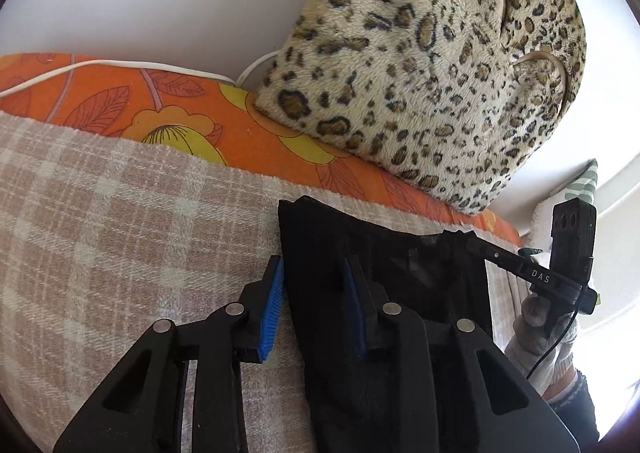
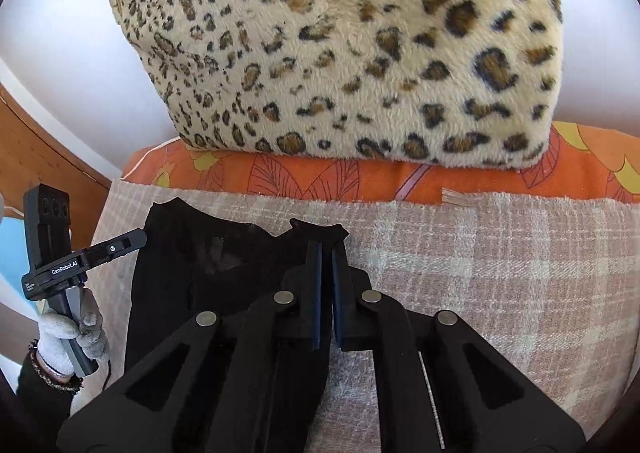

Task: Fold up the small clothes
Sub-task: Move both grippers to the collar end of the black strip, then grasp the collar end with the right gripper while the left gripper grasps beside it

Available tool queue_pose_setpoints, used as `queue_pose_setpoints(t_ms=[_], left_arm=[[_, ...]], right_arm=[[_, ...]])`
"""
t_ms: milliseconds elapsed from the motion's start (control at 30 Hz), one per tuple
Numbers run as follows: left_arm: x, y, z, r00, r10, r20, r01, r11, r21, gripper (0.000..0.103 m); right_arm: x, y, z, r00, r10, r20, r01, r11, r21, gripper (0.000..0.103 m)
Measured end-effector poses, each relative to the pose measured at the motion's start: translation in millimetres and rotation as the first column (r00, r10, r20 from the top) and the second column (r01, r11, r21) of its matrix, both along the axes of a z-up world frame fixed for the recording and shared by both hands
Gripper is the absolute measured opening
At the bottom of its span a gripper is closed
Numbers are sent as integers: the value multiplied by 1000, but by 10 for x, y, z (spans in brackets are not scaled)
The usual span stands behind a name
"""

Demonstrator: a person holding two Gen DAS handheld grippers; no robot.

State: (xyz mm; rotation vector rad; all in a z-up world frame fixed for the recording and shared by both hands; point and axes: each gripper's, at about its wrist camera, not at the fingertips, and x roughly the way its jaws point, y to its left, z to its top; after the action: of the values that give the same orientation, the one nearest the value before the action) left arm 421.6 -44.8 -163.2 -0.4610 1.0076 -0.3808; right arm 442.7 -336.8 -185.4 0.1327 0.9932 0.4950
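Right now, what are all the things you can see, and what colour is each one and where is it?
Black garment: one, black, flat on the checked cloth, between the two grippers.
Checked cloth: one, beige and white, spread under the garment.
Flowered sheet: one, orange with yellow flowers, behind the cloth.
Leopard cushion: one, cream with brown and black spots, standing on the sheet against the wall.
White cable: one, white, along the sheet's back edge.
Wooden board: one, brown, far left in the right wrist view.
Left gripper: one, black with blue pads, astride the garment's left edge, a gap between the pads.
Right gripper: one, black, closed on the garment's top right corner.
Gloved hands: two, white gloves, each holding a gripper handle.
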Motion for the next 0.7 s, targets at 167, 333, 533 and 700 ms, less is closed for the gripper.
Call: queue_pose_setpoints(t_ms=[167,333,533,700], left_arm=[[24,28,-8,1000,-2,-6,1,999,-35,25],[59,126,-20,999,26,-34,-29,996,-83,45],[129,38,-23,999,3,-38,-6,997,-73,45],[219,-102,-32,997,-69,-23,67,995,-77,42]], right_arm=[[31,51,27,998,56,-30,-56,998,-19,7],[31,-165,12,999,-1,-38,2,1000,31,48],[50,-319,-71,997,1,-83,10,992,123,48],[56,-112,-106,996,39,-80,-31,994,103,47]])
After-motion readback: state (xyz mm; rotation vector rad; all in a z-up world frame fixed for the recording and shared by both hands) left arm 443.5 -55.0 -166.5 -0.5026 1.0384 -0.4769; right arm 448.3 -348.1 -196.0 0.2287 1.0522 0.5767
